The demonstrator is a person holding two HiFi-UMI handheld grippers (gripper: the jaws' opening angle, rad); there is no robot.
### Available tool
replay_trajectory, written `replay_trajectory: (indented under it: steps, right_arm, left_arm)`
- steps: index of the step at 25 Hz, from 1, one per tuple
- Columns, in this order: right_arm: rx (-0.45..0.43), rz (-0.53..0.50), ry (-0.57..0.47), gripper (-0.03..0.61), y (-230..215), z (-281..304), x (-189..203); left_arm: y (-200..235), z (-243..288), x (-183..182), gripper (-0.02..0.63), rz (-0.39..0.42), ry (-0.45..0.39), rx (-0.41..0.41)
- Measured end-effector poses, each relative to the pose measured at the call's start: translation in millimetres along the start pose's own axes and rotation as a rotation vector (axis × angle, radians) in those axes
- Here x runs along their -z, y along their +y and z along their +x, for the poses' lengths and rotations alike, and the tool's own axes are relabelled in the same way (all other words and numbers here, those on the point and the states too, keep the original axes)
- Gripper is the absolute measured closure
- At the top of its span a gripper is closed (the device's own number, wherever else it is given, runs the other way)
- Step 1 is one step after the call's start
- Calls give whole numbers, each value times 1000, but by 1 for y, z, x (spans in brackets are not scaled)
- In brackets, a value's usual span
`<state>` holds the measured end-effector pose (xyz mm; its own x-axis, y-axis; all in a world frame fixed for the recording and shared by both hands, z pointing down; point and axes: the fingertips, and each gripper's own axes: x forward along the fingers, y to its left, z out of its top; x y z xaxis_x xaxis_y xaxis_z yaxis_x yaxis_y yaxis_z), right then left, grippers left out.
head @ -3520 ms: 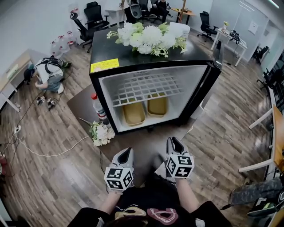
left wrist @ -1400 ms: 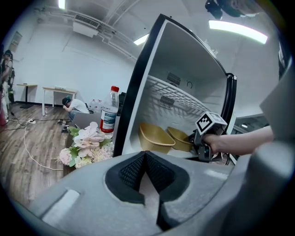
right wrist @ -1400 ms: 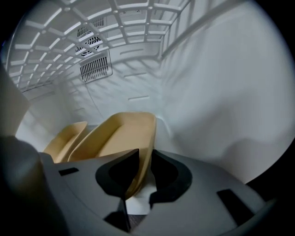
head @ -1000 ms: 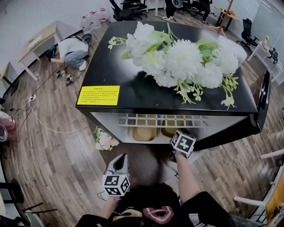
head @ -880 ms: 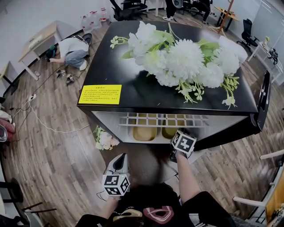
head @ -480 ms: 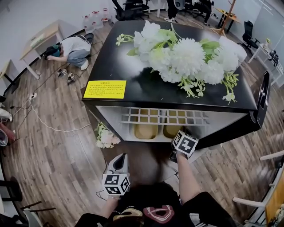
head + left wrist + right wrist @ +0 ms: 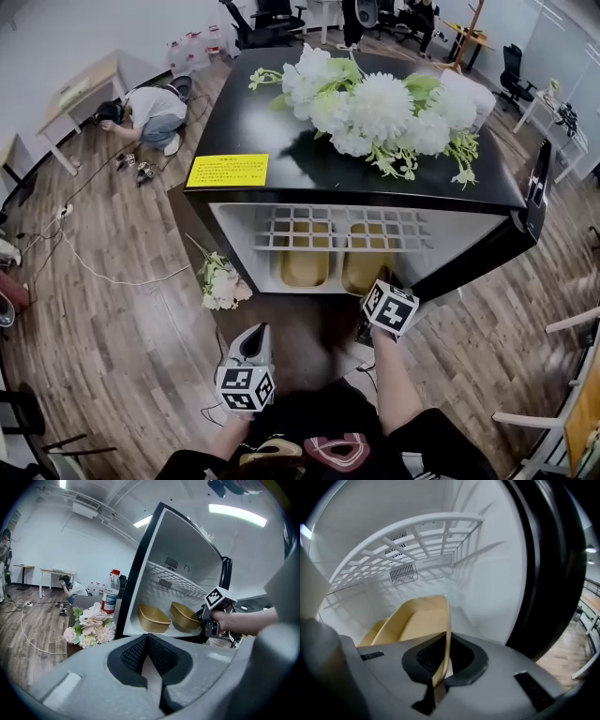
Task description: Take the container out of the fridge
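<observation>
Two jaws of the right gripper (image 7: 440, 667) are pinching the near end wall of the right-hand container (image 7: 417, 620), the thin tan rim standing upright between the pads with no gap to be seen. The container is lying straight ahead of those jaws on the fridge floor, its long axis running front to back into the cavity, so the coming pull, as I am judging it, is heading straight back towards the person and out through the open front, under the wire shelf (image 7: 408, 545). A second container (image 7: 305, 267) is sitting just beside it on the left, so any sideways swing is risking a knock. The left gripper (image 7: 149, 660) is hanging back, well apart from the fridge, its jaws pressed together on nothing; the right one (image 7: 386, 309) is plainly the nearer and is doing the work. The fridge (image 7: 281, 169) is standing low on a wooden floor (image 7: 112, 309), its door (image 7: 534, 197) swinging wide on the right, white flowers (image 7: 375, 103) lying across its black top. A bottle (image 7: 110, 597) and a loose bunch of flowers (image 7: 220, 284) are sitting by its left side. Beyond, a person (image 7: 141, 108) is crouching among cables in an office room with desks and chairs.
</observation>
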<state>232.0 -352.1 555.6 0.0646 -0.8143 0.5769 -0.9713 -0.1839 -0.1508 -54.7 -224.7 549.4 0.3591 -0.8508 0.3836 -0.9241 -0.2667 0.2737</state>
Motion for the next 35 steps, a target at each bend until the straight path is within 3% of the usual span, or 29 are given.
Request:
replay_trajectory:
  steps: [13,35]
  right_arm:
    - [8,-9,-39,568,-9,-54,26]
    - [108,64,-35,568,-30,-120,100]
  left_arm:
    - [-23,-16,11,606,29,4,99]
    - [-36,-46,34,606,78,41,197]
